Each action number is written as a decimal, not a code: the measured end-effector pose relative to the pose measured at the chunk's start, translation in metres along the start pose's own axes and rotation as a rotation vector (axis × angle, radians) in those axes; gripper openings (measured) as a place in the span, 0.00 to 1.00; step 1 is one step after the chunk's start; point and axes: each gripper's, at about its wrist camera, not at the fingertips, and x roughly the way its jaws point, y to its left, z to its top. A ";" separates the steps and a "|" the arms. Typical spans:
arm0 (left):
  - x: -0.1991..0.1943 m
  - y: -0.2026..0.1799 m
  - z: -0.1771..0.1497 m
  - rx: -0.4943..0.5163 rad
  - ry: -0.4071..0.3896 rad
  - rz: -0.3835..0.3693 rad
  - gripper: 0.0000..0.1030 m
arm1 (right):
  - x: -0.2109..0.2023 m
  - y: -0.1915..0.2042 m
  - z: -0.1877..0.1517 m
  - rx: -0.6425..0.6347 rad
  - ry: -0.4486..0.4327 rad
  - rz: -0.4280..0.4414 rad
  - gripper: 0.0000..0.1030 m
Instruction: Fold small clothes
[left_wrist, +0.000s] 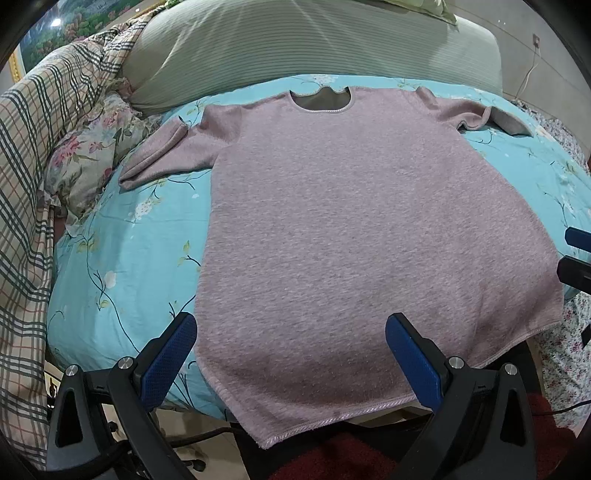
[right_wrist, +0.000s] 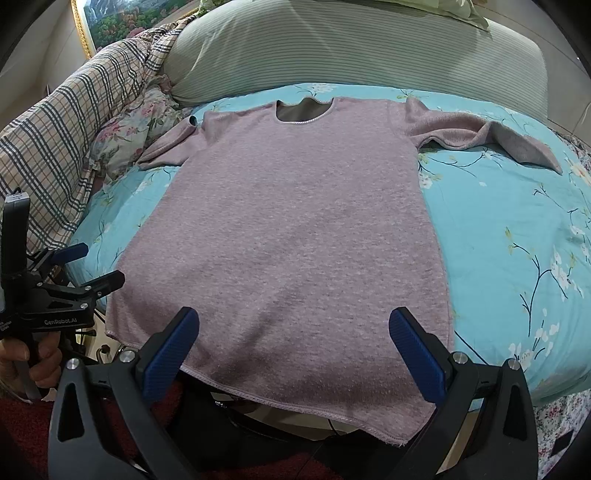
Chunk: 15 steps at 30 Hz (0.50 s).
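A pinkish-mauve long-sleeved top (left_wrist: 332, 221) (right_wrist: 295, 229) lies flat and face up on a turquoise floral bedsheet (left_wrist: 122, 258) (right_wrist: 517, 240), neckline at the far end, hem hanging over the near edge. Both sleeves are spread sideways, the right one (right_wrist: 480, 136) partly crumpled. My left gripper (left_wrist: 291, 332) hovers open above the hem's left part, nothing between its blue pads. My right gripper (right_wrist: 295, 328) hovers open above the hem's right part, also holding nothing. The left gripper (right_wrist: 92, 266) also shows at the left of the right wrist view, held by a hand (right_wrist: 33, 362).
A striped green pillow (left_wrist: 314, 48) (right_wrist: 351, 48) lies beyond the neckline. A plaid blanket (left_wrist: 40, 155) (right_wrist: 81, 122) and a floral cushion (left_wrist: 92, 155) are piled at the left. Red flooring (left_wrist: 332, 458) and cables lie below the bed's near edge.
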 end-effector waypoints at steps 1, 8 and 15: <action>0.000 0.000 0.000 0.000 0.000 -0.002 0.99 | 0.000 0.001 0.000 -0.001 0.000 -0.002 1.00; 0.003 -0.001 0.001 0.001 0.003 -0.008 0.99 | 0.000 0.001 0.000 0.000 0.000 -0.001 1.00; 0.004 -0.002 0.001 0.005 0.006 -0.004 0.99 | -0.002 0.001 0.000 0.010 -0.009 -0.001 1.00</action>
